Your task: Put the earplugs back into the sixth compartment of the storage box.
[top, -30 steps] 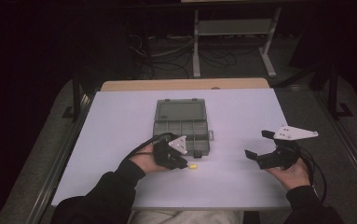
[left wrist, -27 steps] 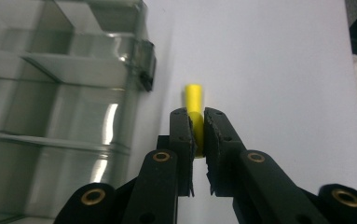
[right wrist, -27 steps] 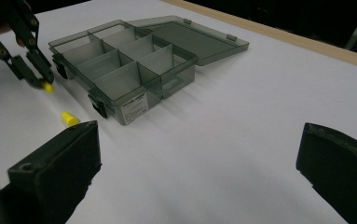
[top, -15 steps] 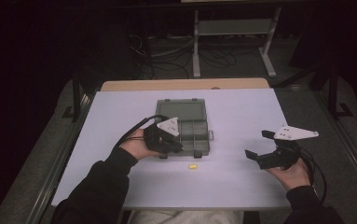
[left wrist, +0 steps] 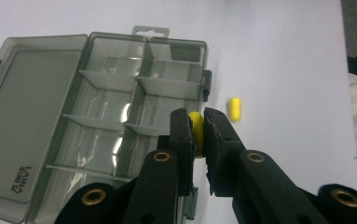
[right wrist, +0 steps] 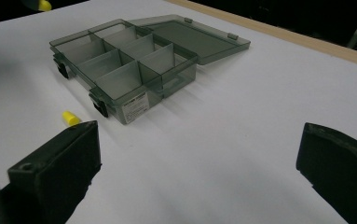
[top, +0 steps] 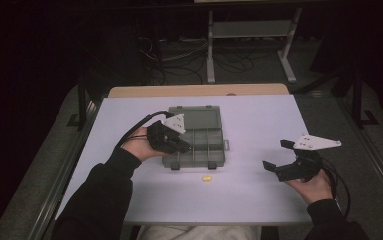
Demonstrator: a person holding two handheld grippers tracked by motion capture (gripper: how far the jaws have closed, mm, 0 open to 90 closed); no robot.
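A clear grey compartment box [top: 199, 140] lies open in the middle of the white table, its lid [top: 197, 118] folded flat on the far side. My left gripper [top: 185, 147] hovers over the box's near left compartments, shut on a small yellow earplug [left wrist: 195, 128] pinched between its pads. A second yellow earplug [top: 207, 178] lies on the table just in front of the box, also in the left gripper view [left wrist: 234, 109] and the right gripper view [right wrist: 70, 118]. My right gripper [top: 278, 156] rests at the right of the table, jaws wide apart and empty.
The white table top [top: 259, 125] ends at a wooden strip [top: 199, 90] along the far edge. Beyond it stand a metal rack [top: 251, 35] and floor cables [top: 174, 55]. Metal rails run along both sides of the table.
My left gripper has lifted from the table near the front edge and moved away from the person, over the box, carrying an earplug. One earplug stays on the table. The right gripper has not moved.
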